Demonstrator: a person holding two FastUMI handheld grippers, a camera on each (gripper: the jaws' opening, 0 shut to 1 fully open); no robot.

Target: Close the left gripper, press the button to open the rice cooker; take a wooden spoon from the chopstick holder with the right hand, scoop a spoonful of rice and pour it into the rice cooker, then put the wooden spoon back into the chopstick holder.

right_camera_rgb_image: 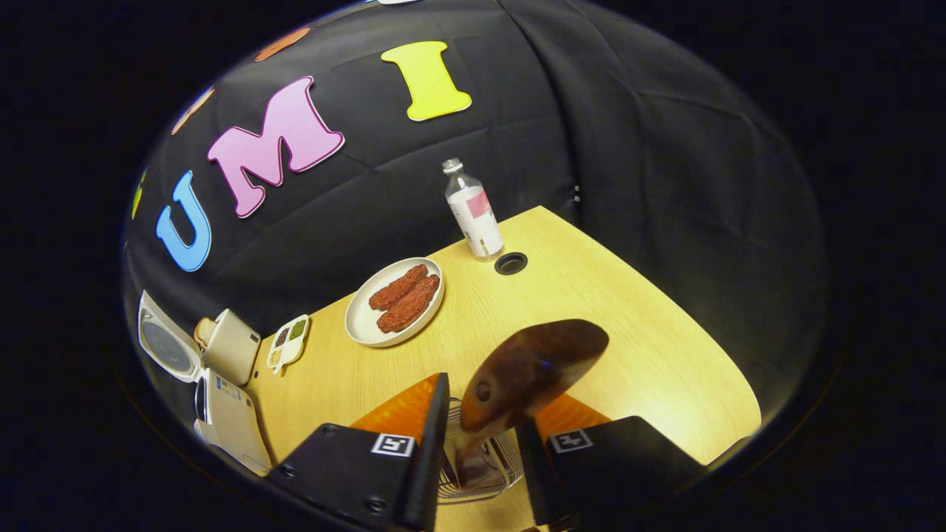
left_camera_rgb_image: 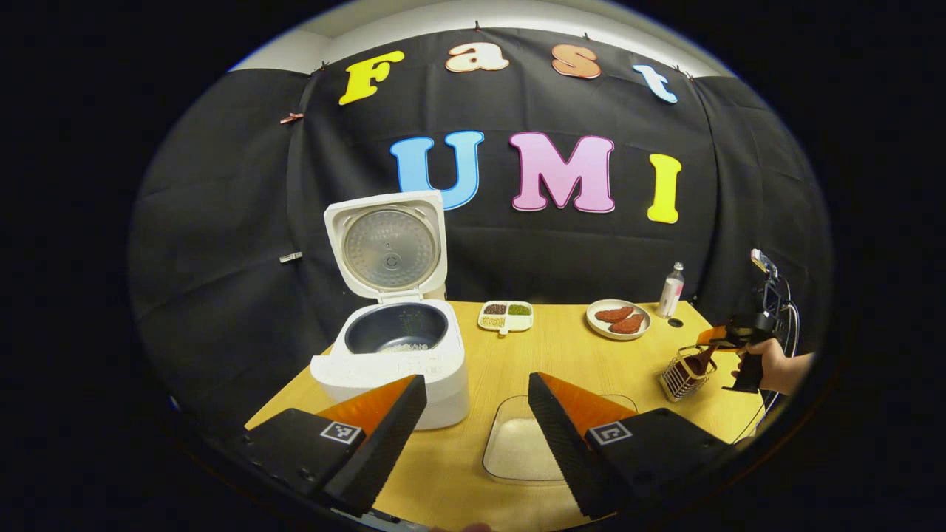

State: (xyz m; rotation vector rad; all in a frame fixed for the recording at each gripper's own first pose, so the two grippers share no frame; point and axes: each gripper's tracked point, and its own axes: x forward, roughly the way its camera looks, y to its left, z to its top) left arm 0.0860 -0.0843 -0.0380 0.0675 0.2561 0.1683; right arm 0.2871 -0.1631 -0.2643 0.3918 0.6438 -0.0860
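Note:
The white rice cooker (left_camera_rgb_image: pixel 392 369) stands at the table's left with its lid (left_camera_rgb_image: pixel 389 247) swung up; a little rice lies in the dark inner pot (left_camera_rgb_image: pixel 397 330). My left gripper (left_camera_rgb_image: pixel 477 410) is open, hovering over a clear tub of rice (left_camera_rgb_image: pixel 517 447). At the right, a hand holds my right gripper (left_camera_rgb_image: pixel 720 341) over the wire chopstick holder (left_camera_rgb_image: pixel 681 378). The dark wooden spoon (right_camera_rgb_image: pixel 532 366) stands in the holder (right_camera_rgb_image: pixel 473 469), its broad end up. My right gripper (right_camera_rgb_image: pixel 482 436) has a finger close on each side of it; contact is unclear.
A plate of red sausages (right_camera_rgb_image: pixel 399 301) and a sectioned dish of beans (left_camera_rgb_image: pixel 505 315) sit mid-table at the back. A bottle (right_camera_rgb_image: pixel 473 210) stands by a round cable hole (right_camera_rgb_image: pixel 511 263) near the far right corner. The table edge runs close on the right.

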